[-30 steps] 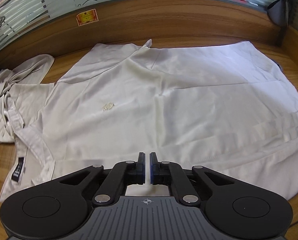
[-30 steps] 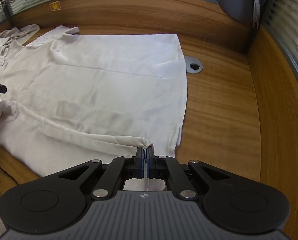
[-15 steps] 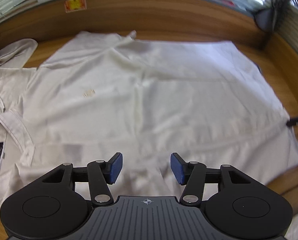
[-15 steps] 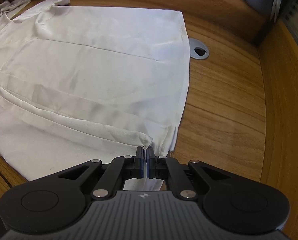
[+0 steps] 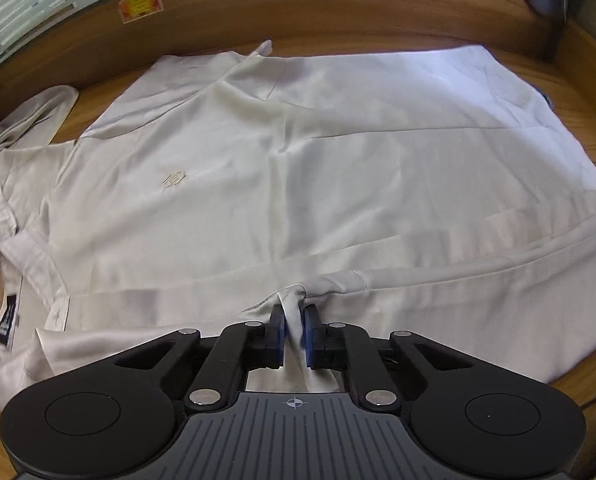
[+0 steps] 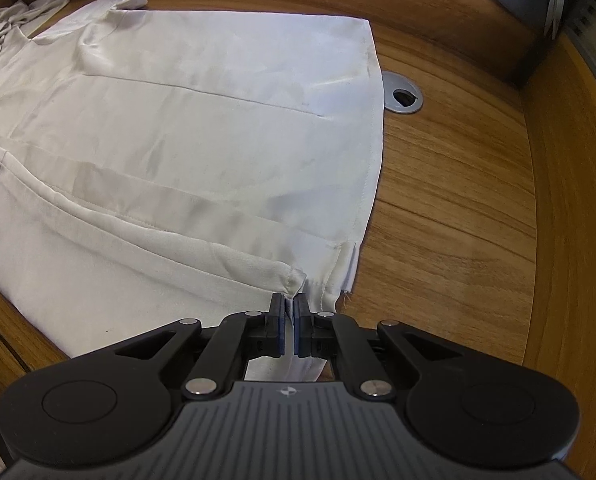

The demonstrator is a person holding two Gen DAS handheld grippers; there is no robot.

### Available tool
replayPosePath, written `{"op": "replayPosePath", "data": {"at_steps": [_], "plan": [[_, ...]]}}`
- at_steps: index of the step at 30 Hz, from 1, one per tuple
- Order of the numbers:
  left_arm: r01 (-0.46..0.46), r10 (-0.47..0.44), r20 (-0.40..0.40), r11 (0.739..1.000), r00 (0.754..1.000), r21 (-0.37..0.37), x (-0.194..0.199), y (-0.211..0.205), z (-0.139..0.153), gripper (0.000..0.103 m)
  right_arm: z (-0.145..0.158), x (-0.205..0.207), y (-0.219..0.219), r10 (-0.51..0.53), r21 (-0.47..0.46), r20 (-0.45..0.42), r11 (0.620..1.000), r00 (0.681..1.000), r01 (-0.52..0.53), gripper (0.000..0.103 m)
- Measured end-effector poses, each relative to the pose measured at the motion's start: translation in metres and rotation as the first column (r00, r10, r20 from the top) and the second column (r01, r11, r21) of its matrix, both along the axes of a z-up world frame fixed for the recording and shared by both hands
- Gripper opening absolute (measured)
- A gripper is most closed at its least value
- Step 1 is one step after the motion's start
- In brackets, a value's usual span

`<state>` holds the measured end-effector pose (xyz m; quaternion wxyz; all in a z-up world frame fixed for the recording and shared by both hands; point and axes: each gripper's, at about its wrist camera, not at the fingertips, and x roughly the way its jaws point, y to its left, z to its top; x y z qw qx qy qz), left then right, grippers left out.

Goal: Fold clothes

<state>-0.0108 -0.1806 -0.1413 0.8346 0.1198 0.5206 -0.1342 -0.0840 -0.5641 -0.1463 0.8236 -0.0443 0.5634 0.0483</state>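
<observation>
Fold progress check, cream shirt on wooden desk.

Done so far, judging from layout:
- Shirt spread flat, front up, small logo visible, collar end w/ black label at left of left-wrist view, hem at right.
- Near long edge already turned over once: narrow folded band running along body, hem to about mid-shirt.
- Sleeve at far left bunched, not tucked.

Grip state:
- Right gripper: fingers together, clamped on corner of folded band next to hem and side slit. Cloth pinched btw pads, small peak of fabric poking out just ahead of tips.
- Left gripper: jaws closing on raised pleat of same near edge, approx mid-length of shirt. Cloth btw blue pads, pads look in contact but narrow gap left, so grip prob not fully set.

Left to do (est.):
- Finish left pinch, lift both points, carry near edge across toward far side for lengthwise fold.
- Deal w/ far side + both sleeves.
- Crosswise fold collar-to-hem.

Overall early, maybe first quarter. Only one narrow fold in; shirt otherwise full width.

Other: cable hole cover just beyond hem, not in the way. Slippery-looking fabric, risk of band unrolling on lift.
</observation>
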Motion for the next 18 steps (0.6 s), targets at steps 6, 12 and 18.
{"op": "replayPosePath", "data": {"at_steps": [6,12,18], "plan": [[-0.032,0.032,0.0,0.995,0.999,-0.091,-0.001,0.016,0.016,0.057,0.015,-0.002,-0.003,-0.01,0.01,0.051,1.0,0.999,0.009,0.025],[-0.078,0.086,0.074,0.991,0.994,-0.105,0.008,0.044,0.049,0.057,0.038,0.009,-0.016,-0.008,0.031,0.099,0.999,0.995,0.005,0.033],[-0.153,0.165,0.117,0.982,0.979,-0.108,0.061,0.074,0.064,0.057,0.049,0.047,-0.029,0.011,0.033,0.118,0.999,0.993,-0.015,0.037]]}}
